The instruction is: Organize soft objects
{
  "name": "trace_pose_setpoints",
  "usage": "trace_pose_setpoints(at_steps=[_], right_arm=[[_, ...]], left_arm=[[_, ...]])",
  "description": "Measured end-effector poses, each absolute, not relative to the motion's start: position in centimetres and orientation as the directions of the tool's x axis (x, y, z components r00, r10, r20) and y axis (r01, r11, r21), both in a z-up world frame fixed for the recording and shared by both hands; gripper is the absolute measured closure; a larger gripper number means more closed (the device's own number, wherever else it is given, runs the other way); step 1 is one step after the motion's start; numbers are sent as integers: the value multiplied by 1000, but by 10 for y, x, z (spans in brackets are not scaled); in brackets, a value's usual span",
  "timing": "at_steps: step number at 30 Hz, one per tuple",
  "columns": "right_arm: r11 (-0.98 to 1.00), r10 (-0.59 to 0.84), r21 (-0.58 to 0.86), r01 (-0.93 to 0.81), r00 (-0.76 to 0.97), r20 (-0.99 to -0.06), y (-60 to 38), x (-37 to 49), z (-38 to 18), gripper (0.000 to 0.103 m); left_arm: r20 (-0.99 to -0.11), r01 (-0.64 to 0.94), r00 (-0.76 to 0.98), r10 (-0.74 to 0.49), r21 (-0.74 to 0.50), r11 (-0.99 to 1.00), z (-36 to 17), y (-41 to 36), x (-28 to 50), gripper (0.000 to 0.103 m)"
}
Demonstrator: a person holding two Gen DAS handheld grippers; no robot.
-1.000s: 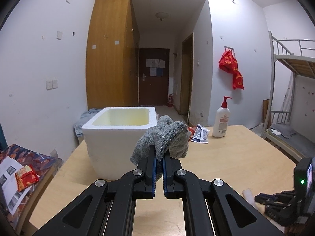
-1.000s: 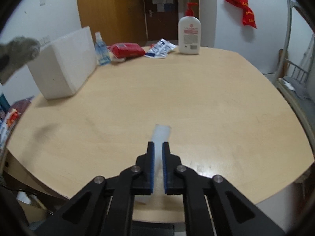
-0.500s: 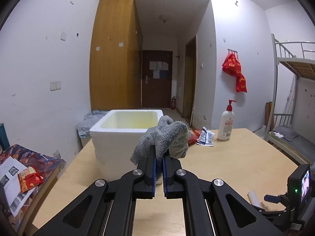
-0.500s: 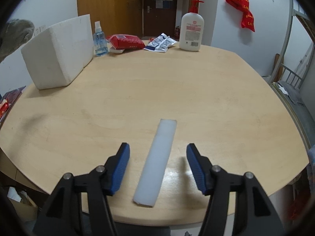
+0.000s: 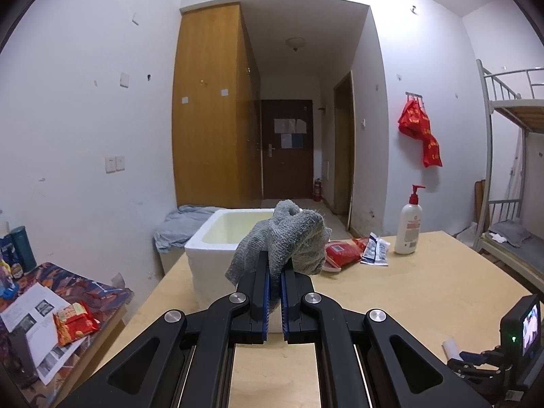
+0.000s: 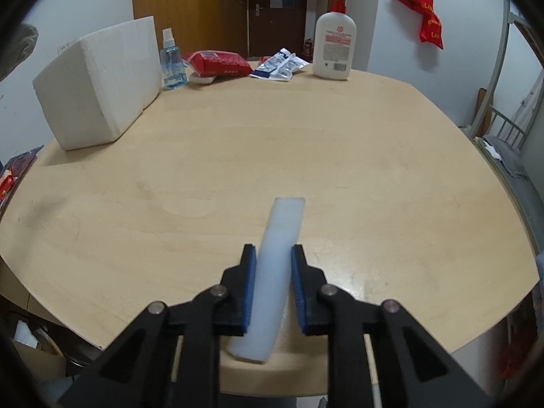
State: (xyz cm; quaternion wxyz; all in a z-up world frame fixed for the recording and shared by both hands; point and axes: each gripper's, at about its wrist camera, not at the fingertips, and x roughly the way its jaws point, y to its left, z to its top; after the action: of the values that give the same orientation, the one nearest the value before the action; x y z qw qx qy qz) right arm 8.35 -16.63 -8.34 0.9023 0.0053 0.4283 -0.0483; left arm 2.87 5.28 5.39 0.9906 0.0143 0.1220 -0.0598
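Note:
My left gripper (image 5: 275,272) is shut on a grey knitted cloth (image 5: 282,241) and holds it up in front of the open white foam box (image 5: 224,238); the box also shows in the right wrist view (image 6: 102,81). A white foam strip (image 6: 275,272) lies on the wooden table (image 6: 238,156) near its front edge. My right gripper (image 6: 273,265) has its jaws closed in around the strip, each blue pad at or very near its sides.
At the back of the table stand a lotion pump bottle (image 6: 335,51), a small spray bottle (image 6: 171,66), a red packet (image 6: 217,63) and blue-white sachets (image 6: 280,66). A side table with papers and snacks (image 5: 57,309) is at the left. A bunk bed (image 5: 510,176) stands at the right.
My right gripper opened wide over the foam strip, then closed in around it. My left gripper rose and drew back a little with the cloth.

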Motion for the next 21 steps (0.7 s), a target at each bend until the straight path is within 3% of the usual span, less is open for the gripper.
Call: trace_pose_setpoints(at_steps=[5, 21], right_arm=[[997, -41, 7, 71, 644, -764, -173, 83, -80, 90], [999, 41, 43, -15, 716, -697, -165, 85, -43, 90]], left_arm=[[-248, 115, 963, -109, 12, 993, 55, 53, 33, 97], [-256, 104, 962, -94, 24, 994, 63, 45, 55, 97]])
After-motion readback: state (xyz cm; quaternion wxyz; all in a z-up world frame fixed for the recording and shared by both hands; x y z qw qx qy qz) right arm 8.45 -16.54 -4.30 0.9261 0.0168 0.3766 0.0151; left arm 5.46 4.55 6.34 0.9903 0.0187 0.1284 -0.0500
